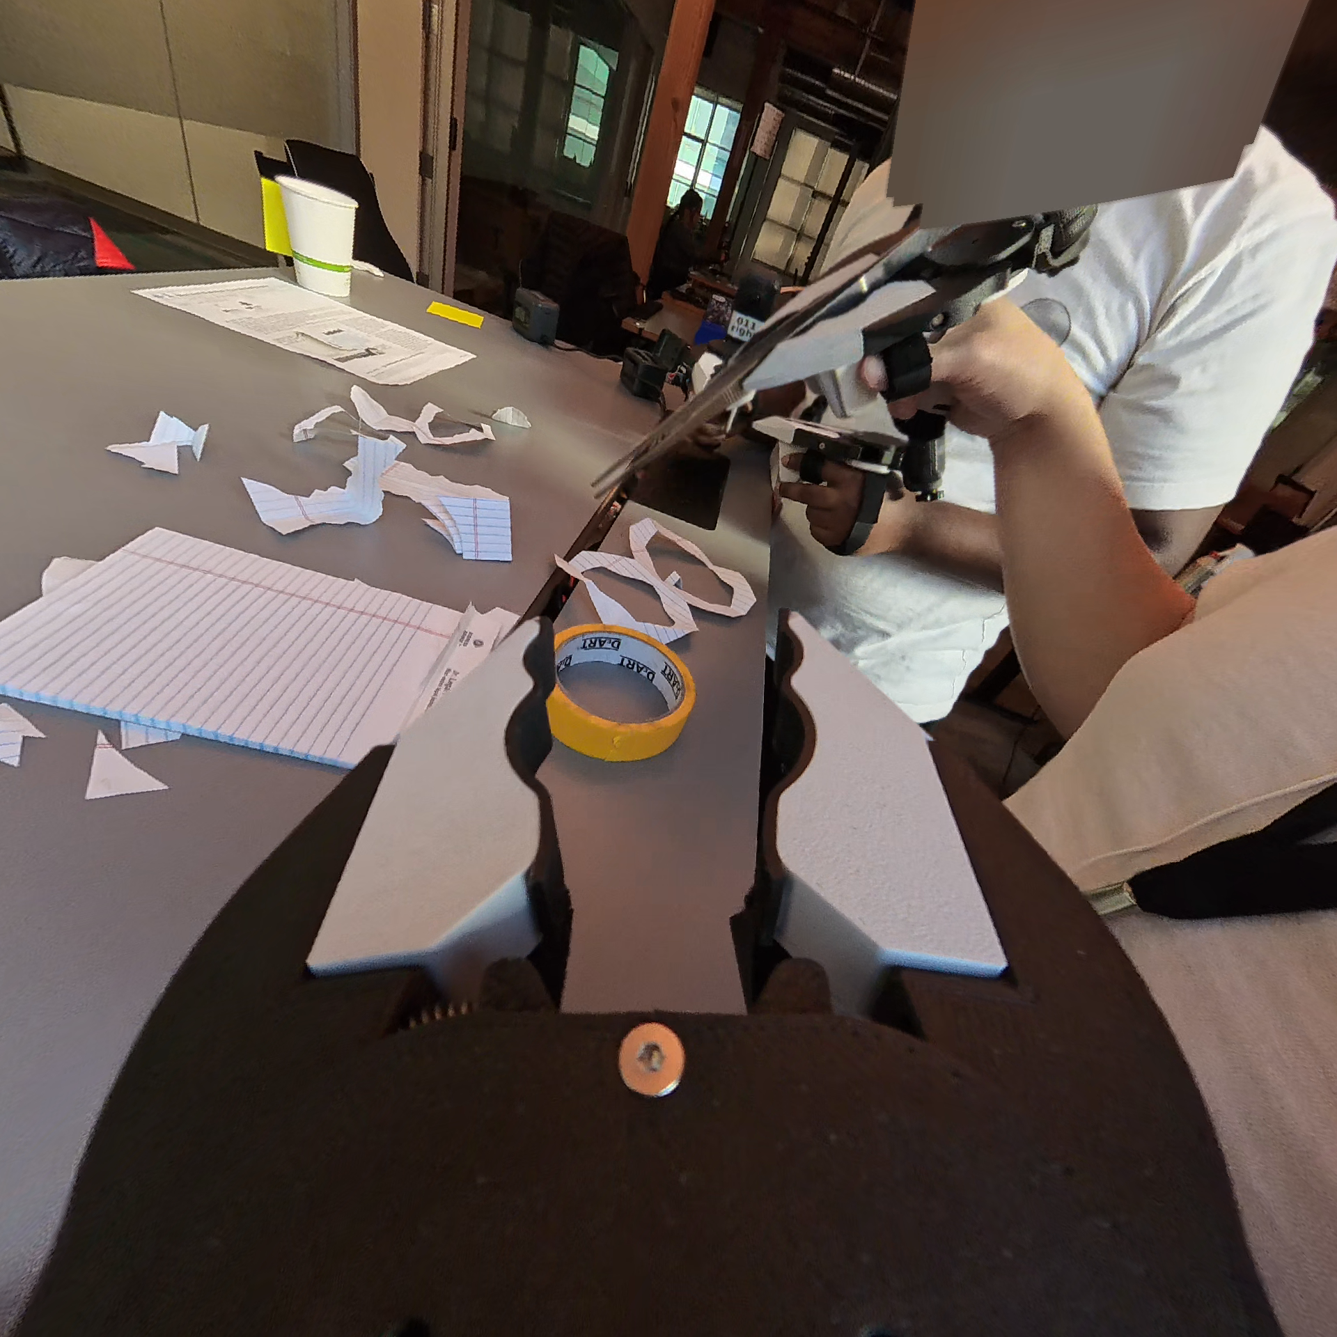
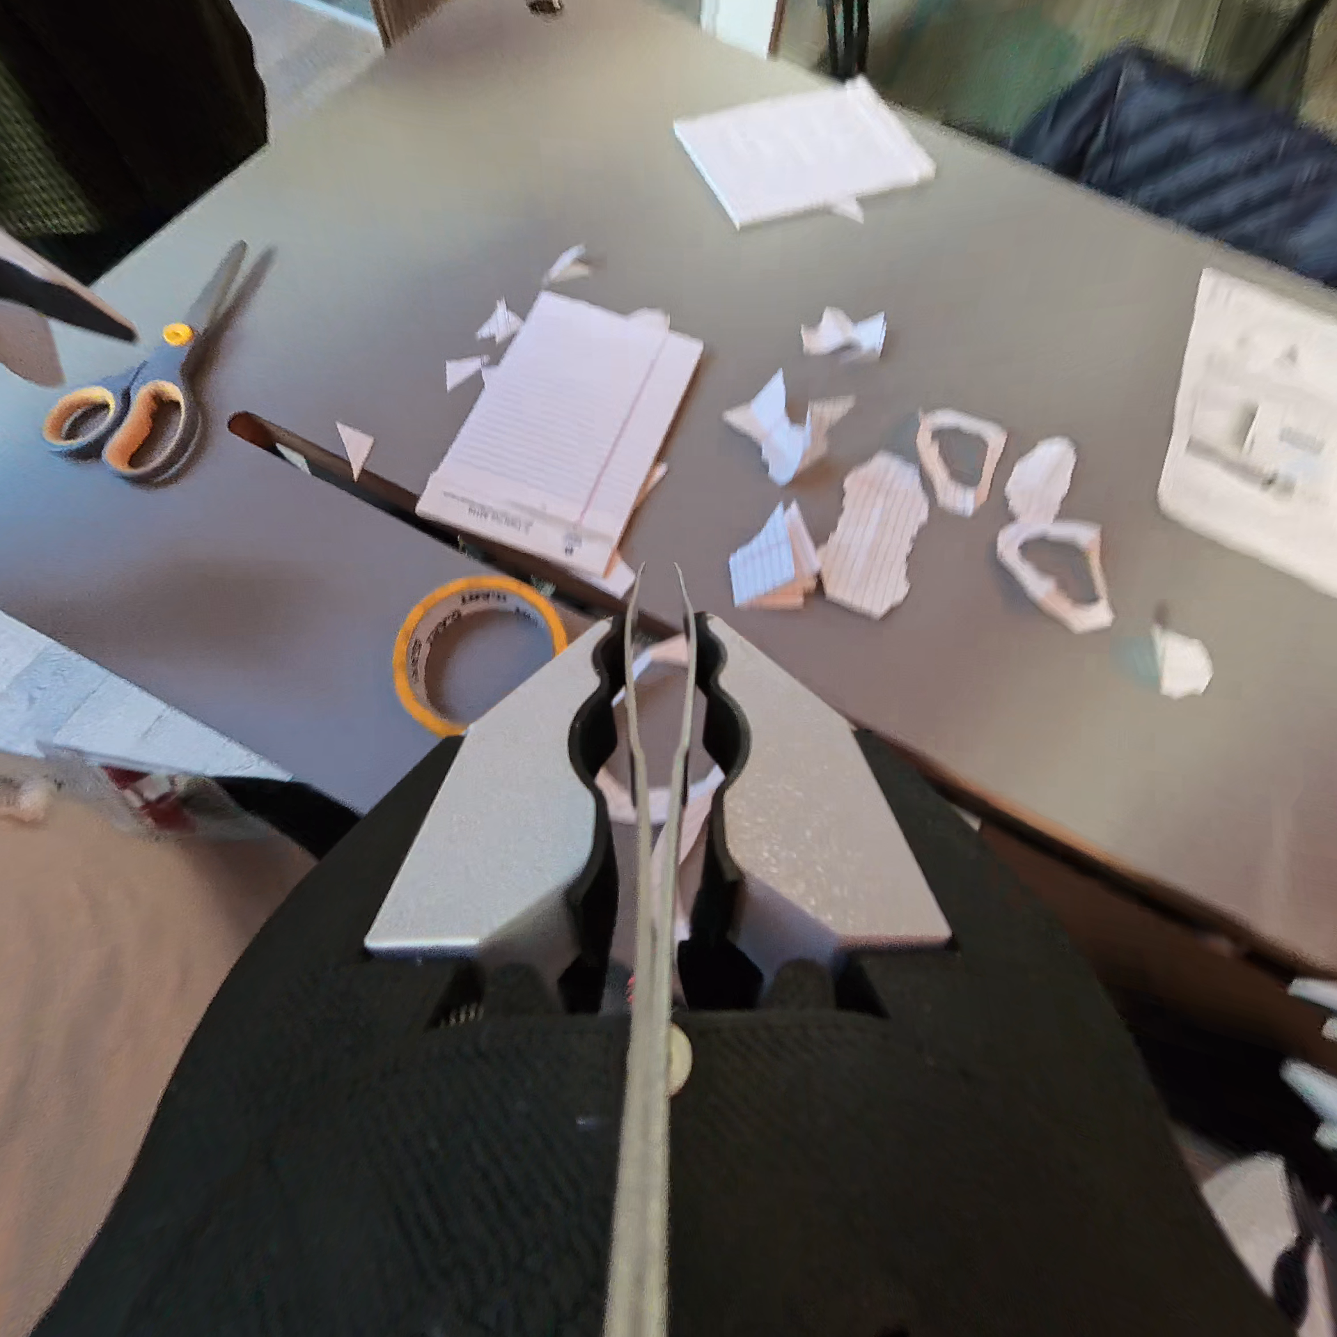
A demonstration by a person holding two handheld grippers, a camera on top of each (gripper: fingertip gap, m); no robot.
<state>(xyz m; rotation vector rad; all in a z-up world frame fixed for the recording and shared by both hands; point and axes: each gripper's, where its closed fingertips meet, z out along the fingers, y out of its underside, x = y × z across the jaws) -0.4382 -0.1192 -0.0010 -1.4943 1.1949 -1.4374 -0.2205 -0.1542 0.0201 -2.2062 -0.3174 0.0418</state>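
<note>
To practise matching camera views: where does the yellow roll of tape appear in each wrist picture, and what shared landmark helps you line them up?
Left wrist view: the yellow roll of tape lies flat on the grey table, centre, just beyond the left gripper.
Right wrist view: it lies left of centre, beside the right gripper.
Shared landmark: the lined notepad.
</note>
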